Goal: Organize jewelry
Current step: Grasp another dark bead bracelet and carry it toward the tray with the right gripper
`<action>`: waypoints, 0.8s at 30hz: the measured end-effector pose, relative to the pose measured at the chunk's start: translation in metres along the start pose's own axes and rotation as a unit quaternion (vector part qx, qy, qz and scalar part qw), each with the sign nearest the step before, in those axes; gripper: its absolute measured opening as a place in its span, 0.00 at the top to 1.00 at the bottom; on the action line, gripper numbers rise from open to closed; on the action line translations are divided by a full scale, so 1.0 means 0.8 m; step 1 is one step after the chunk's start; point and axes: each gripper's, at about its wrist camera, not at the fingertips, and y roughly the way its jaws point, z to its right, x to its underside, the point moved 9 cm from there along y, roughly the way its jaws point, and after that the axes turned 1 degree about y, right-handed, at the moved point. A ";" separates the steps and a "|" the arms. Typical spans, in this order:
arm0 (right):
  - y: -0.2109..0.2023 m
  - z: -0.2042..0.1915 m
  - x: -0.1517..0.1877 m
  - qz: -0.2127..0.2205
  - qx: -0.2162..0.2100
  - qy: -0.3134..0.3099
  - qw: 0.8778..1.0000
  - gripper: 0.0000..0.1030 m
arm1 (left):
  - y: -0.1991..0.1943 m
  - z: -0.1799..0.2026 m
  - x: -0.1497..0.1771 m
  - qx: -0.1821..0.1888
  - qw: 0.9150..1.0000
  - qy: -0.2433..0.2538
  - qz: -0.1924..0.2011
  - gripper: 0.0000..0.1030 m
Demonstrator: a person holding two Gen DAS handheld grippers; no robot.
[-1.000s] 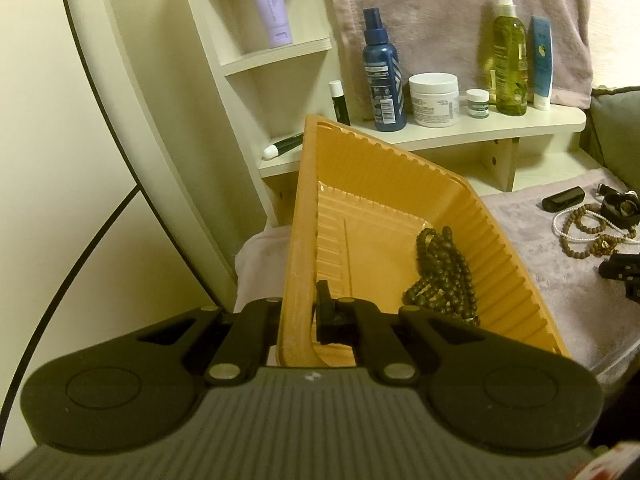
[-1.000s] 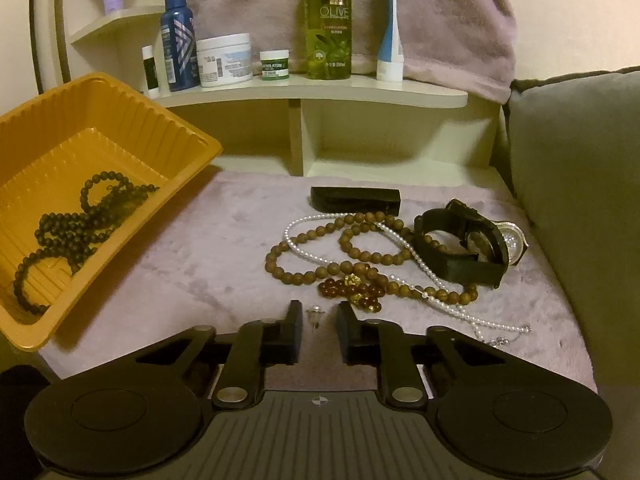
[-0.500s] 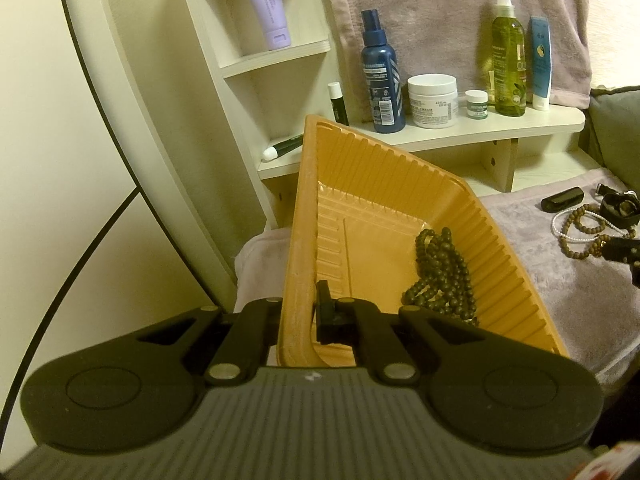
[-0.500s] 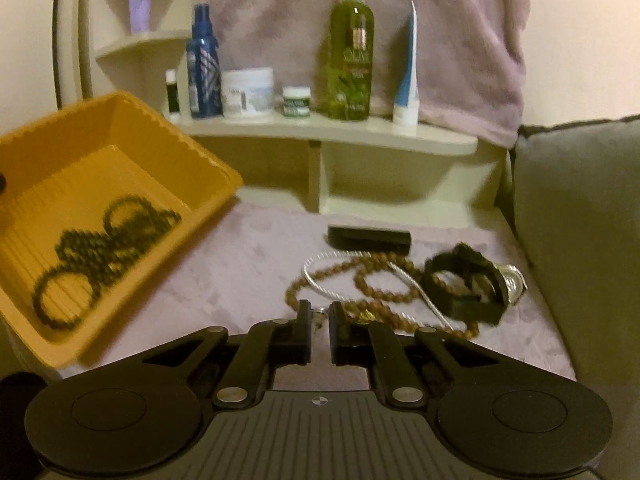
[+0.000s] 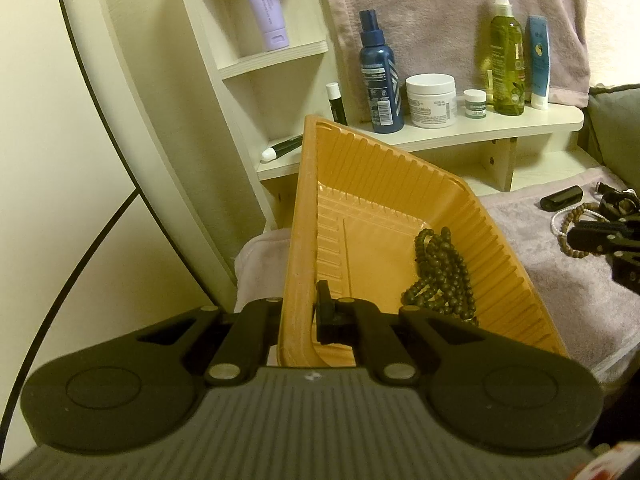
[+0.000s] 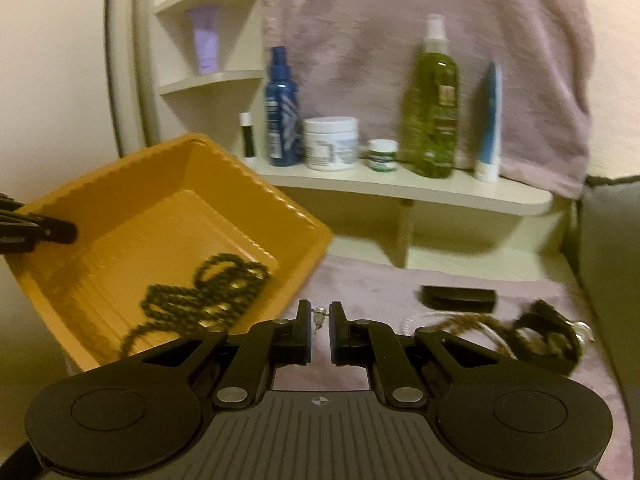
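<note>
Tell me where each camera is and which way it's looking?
Left wrist: sits on the left gripper, looks along its fingers, shut on the tray rim; the right gripper shows at the far right.
Right wrist: sits on the right gripper, looks over the tray towards the shelf; its fingers pinch a tiny earring.
Both show: tray, dark beads, shelf bottles, black case.

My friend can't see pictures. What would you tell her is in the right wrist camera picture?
The right tool pinches a tiny silvery earring between its tips, above a purple cloth. To its left, a tilted orange tray holds dark beads. Behind, bottles and jars stand on a cream shelf; the picture is a bit blurry.
</note>
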 end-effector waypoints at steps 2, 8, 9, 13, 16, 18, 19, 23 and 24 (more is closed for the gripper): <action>0.002 -0.010 -0.004 0.002 -0.008 -0.006 1.000 0.92 | 0.000 0.000 -0.001 0.001 1.000 0.001 0.000 0.96; 0.005 -0.032 -0.013 0.006 -0.032 -0.014 0.999 0.92 | 0.000 0.000 0.000 0.001 1.000 0.001 0.001 0.96; 0.005 -0.036 -0.015 0.007 -0.037 -0.014 0.999 0.92 | 0.001 -0.001 0.000 0.001 1.000 0.001 0.001 0.96; 0.006 -0.052 -0.019 0.008 -0.062 -0.024 0.998 0.92 | 0.000 0.000 0.000 0.001 1.000 0.001 0.001 0.96; 0.008 -0.063 -0.019 0.007 -0.079 -0.027 0.996 0.92 | 0.000 0.000 0.000 0.001 1.000 0.001 0.001 0.96; 0.008 -0.068 -0.019 0.005 -0.091 -0.029 0.995 0.92 | 0.000 -0.001 0.000 0.001 1.000 0.001 0.001 0.96; 0.009 -0.072 -0.018 0.002 -0.099 -0.031 0.995 0.92 | 0.000 0.000 0.000 0.001 1.000 0.001 0.001 0.96; 0.009 -0.079 -0.015 -0.003 -0.111 -0.040 0.993 0.91 | 0.000 0.000 0.000 0.001 1.000 0.001 0.001 0.96; 0.008 -0.078 -0.015 -0.002 -0.109 -0.039 0.993 0.90 | 0.000 0.000 0.000 0.001 1.000 0.001 0.001 0.96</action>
